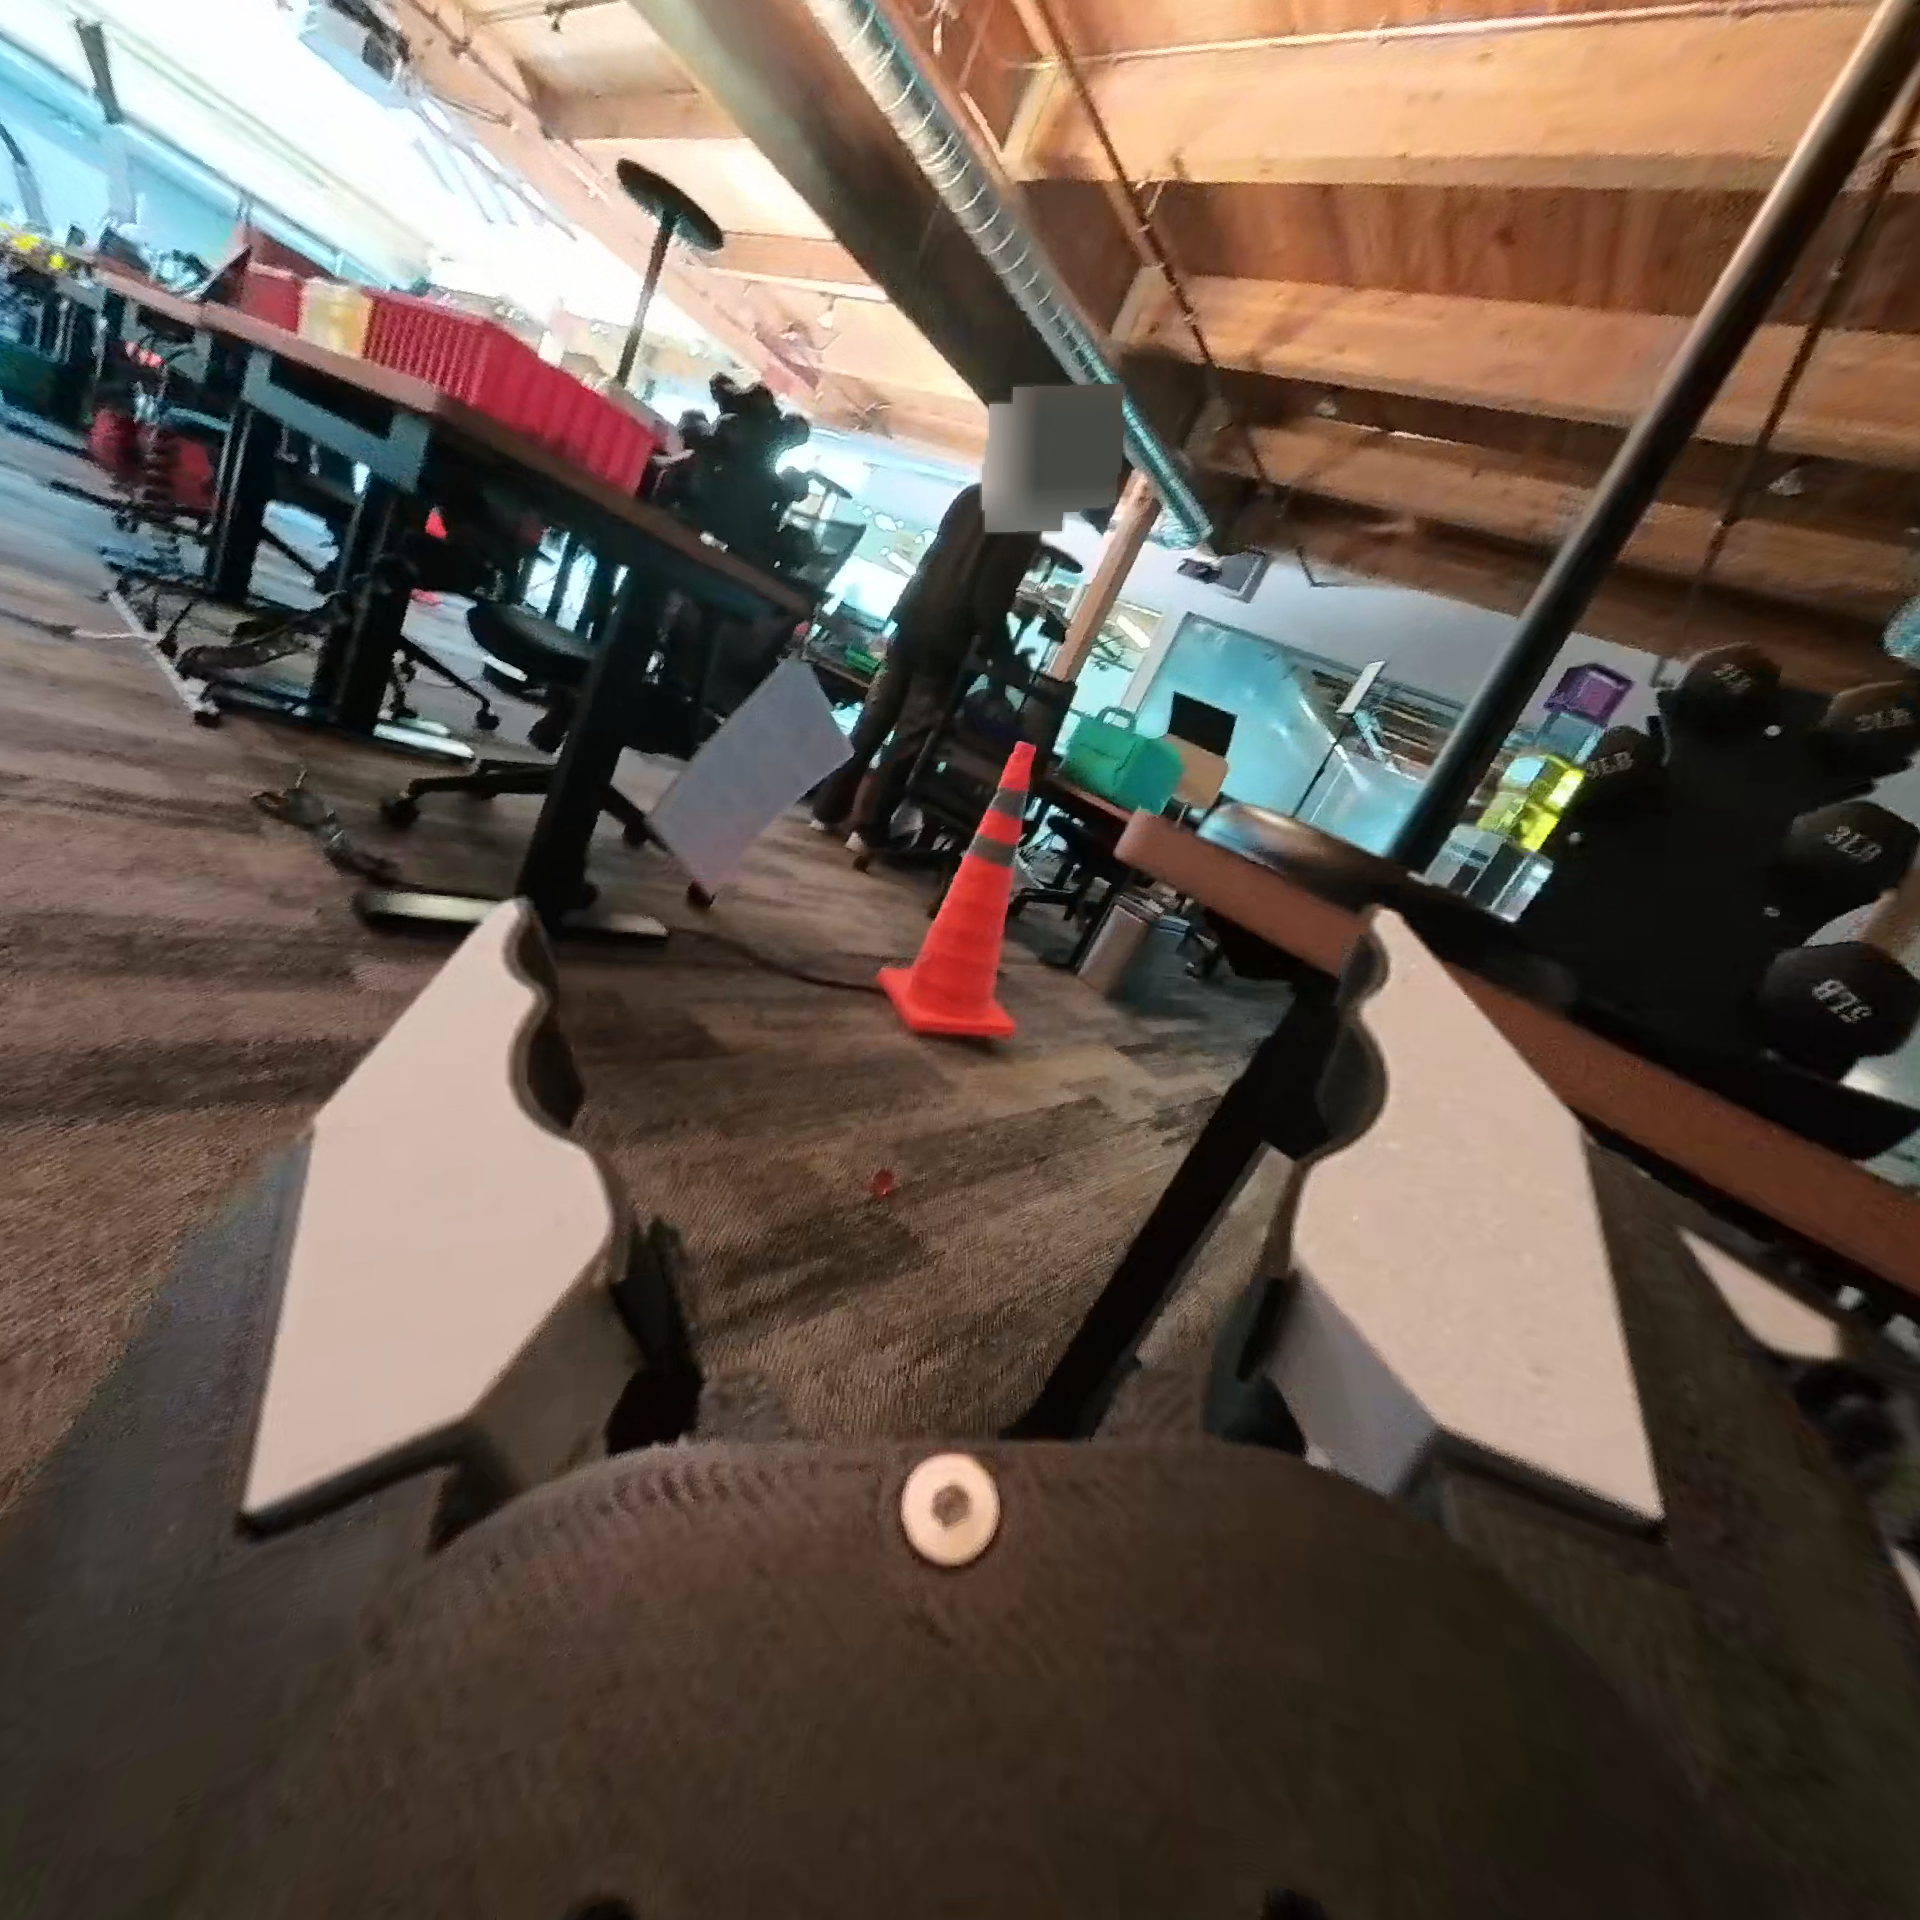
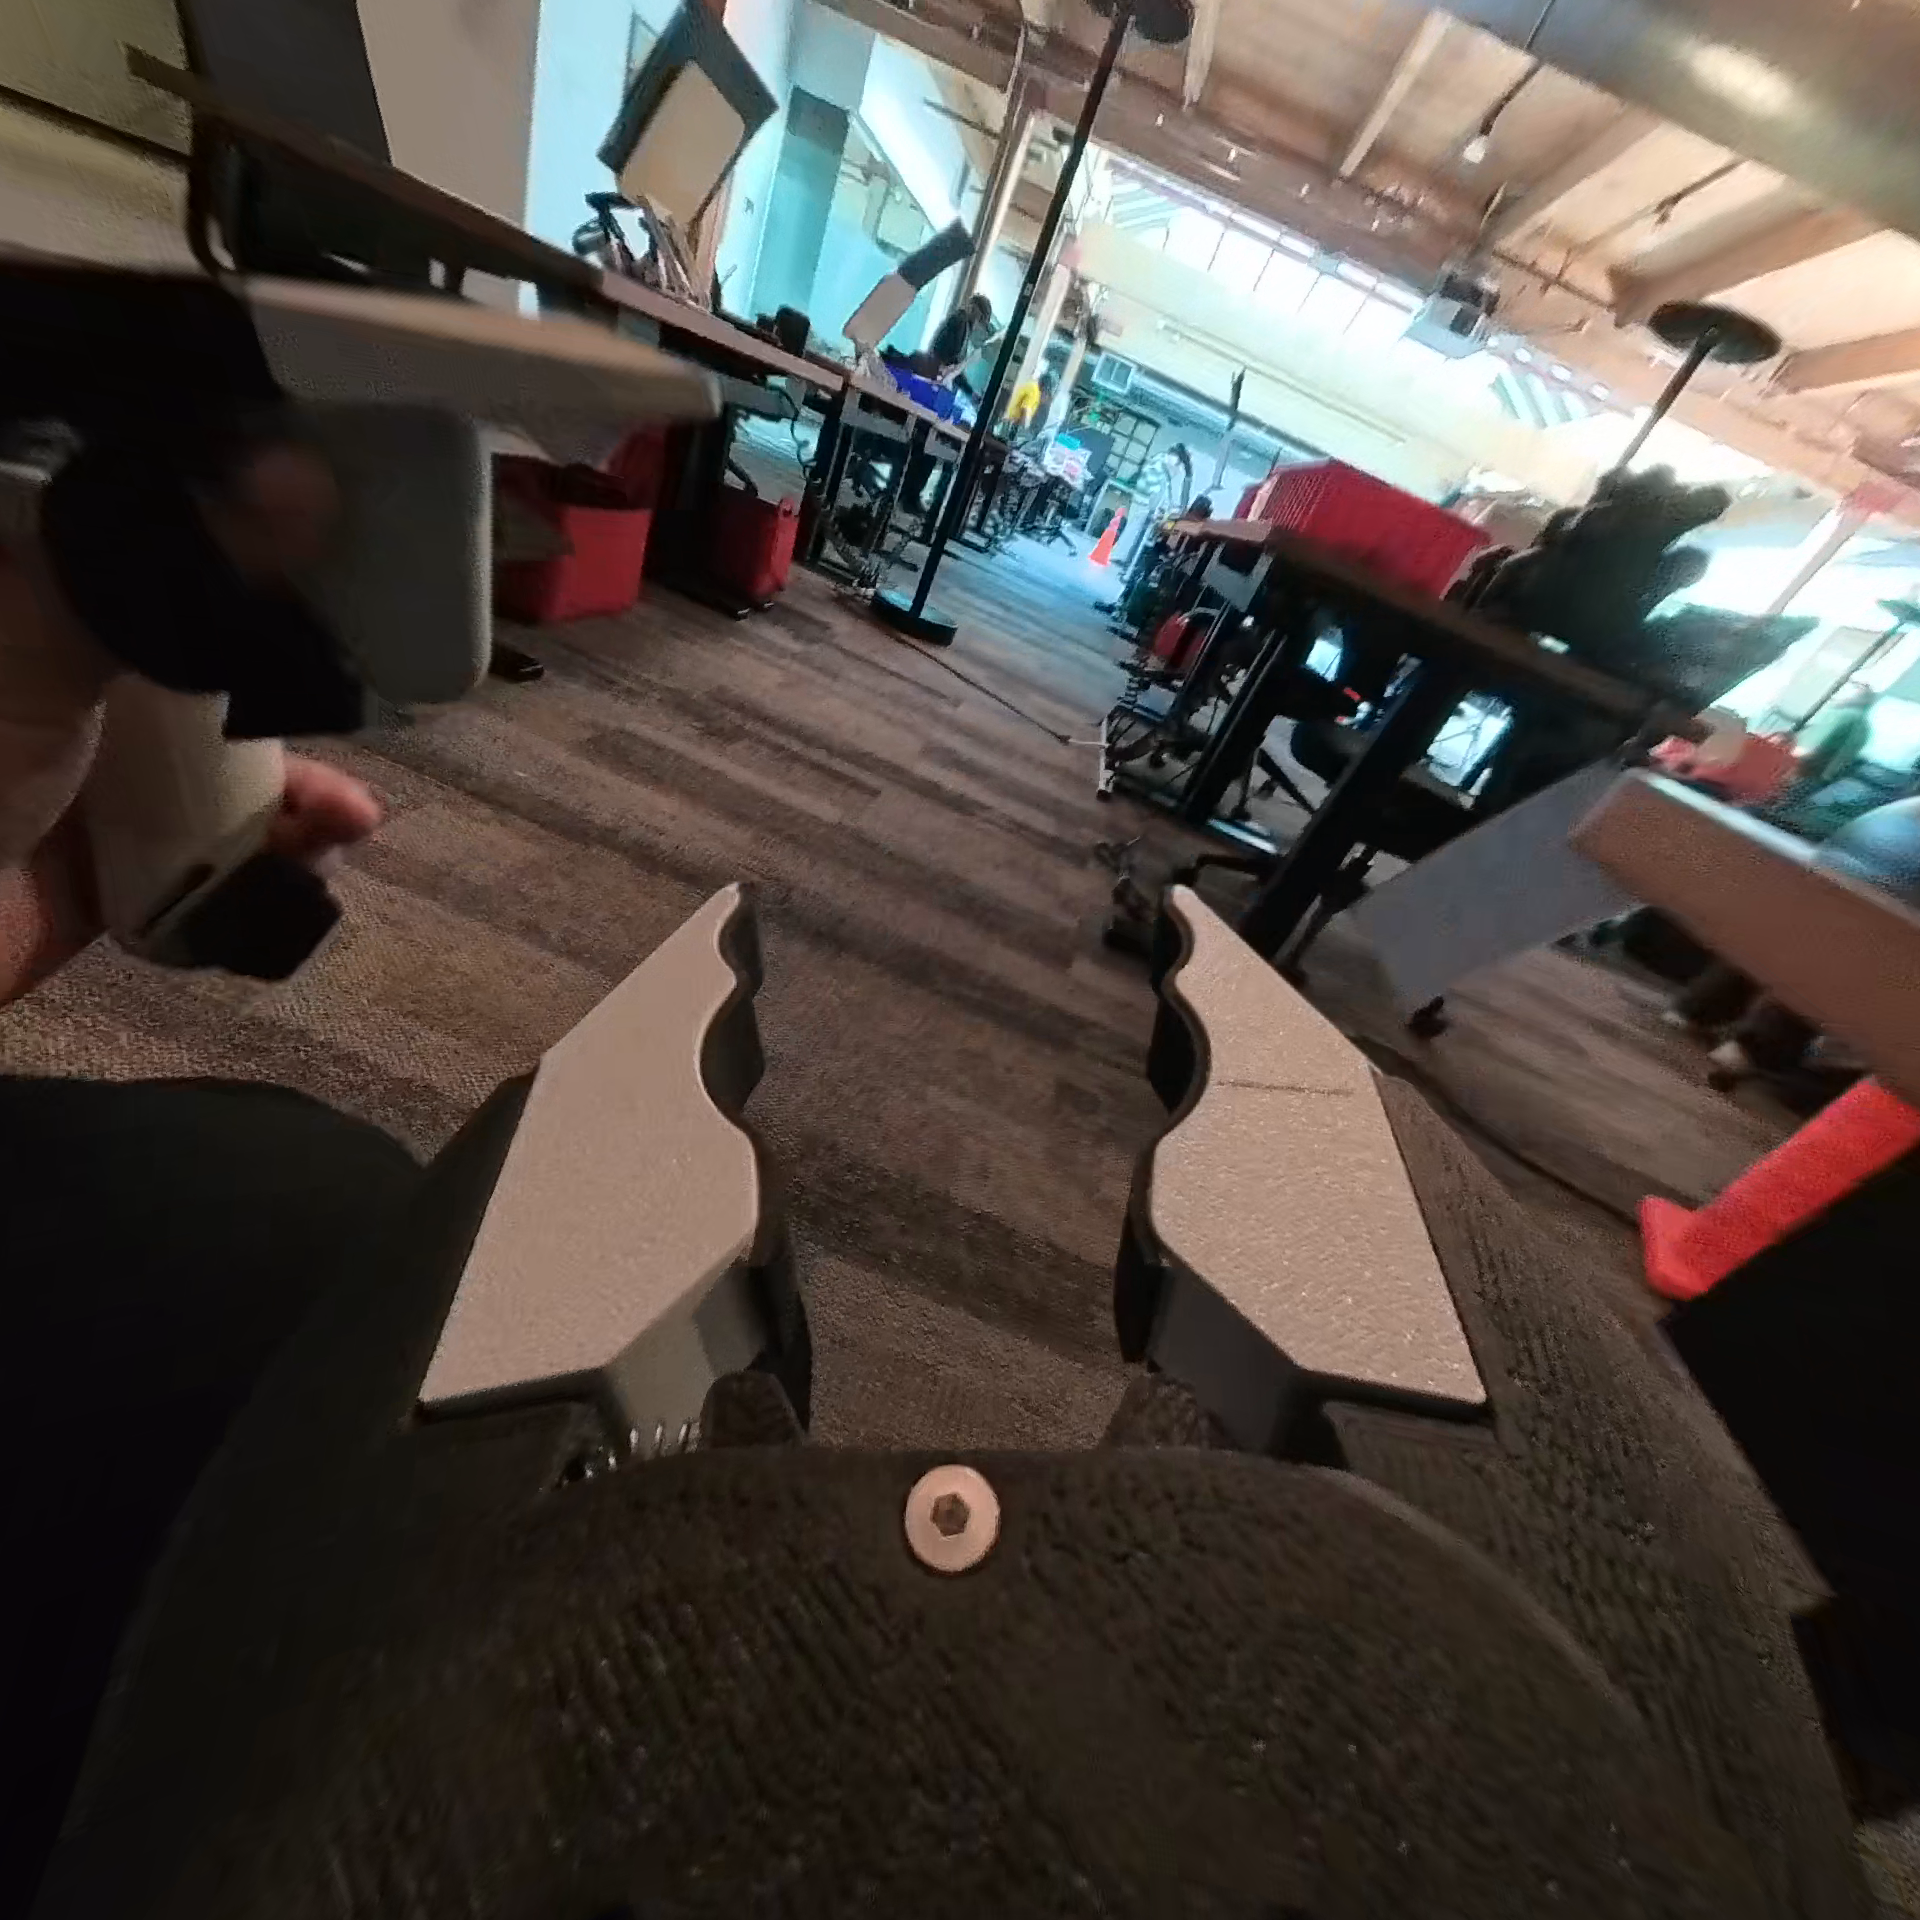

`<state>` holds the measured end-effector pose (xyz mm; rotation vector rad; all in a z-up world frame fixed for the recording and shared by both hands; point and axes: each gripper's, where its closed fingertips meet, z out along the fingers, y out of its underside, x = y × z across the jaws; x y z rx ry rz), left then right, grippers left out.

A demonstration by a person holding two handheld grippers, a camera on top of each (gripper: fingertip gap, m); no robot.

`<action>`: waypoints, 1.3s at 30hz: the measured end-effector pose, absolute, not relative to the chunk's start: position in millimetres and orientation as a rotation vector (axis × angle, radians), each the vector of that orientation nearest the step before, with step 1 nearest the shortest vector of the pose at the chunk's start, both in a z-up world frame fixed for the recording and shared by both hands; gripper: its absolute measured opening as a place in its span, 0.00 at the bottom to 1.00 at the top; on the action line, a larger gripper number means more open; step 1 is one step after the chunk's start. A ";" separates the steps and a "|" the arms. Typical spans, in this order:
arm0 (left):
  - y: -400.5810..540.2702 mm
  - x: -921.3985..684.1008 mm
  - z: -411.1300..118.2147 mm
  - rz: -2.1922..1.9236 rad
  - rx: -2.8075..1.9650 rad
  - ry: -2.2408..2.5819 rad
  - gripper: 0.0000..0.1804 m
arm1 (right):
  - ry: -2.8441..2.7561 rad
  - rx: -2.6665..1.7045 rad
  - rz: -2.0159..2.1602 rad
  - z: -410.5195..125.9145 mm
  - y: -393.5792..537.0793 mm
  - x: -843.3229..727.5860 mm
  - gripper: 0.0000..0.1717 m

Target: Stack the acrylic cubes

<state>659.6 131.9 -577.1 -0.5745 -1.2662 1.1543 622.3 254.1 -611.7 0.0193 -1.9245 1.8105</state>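
Left wrist view: the left gripper [image 1: 951, 914] hangs wide open and bare over carpet [image 1: 208, 987], an orange cone [image 1: 961, 914] beyond its tips, a table [image 1: 1299, 904] right of the cone.

Right wrist view: the right gripper [image 2: 956, 914] hangs open, bare, above carpet; the cone [image 2: 1787, 1195] lies far right.

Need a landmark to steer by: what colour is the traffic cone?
Orange with grey bands, clearest in the left wrist view: traffic cone.

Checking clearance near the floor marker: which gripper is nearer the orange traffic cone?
Probably the right gripper: the cone lies close beside it. The left gripper faces it across carpet.
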 end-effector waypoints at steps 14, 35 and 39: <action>12.9 572.1 -501.4 1.122 -0.872 -1.472 0.65 | -2.315 -0.235 1.922 -539.4 110.3 542.0 0.61; -174.6 366.0 -312.1 1.085 -0.981 -1.381 0.45 | -2.363 -0.792 1.591 -428.3 16.6 287.6 0.36; -173.8 278.2 -287.1 1.076 -1.042 -1.327 0.41 | -2.248 -0.968 1.700 -425.7 15.0 202.6 0.17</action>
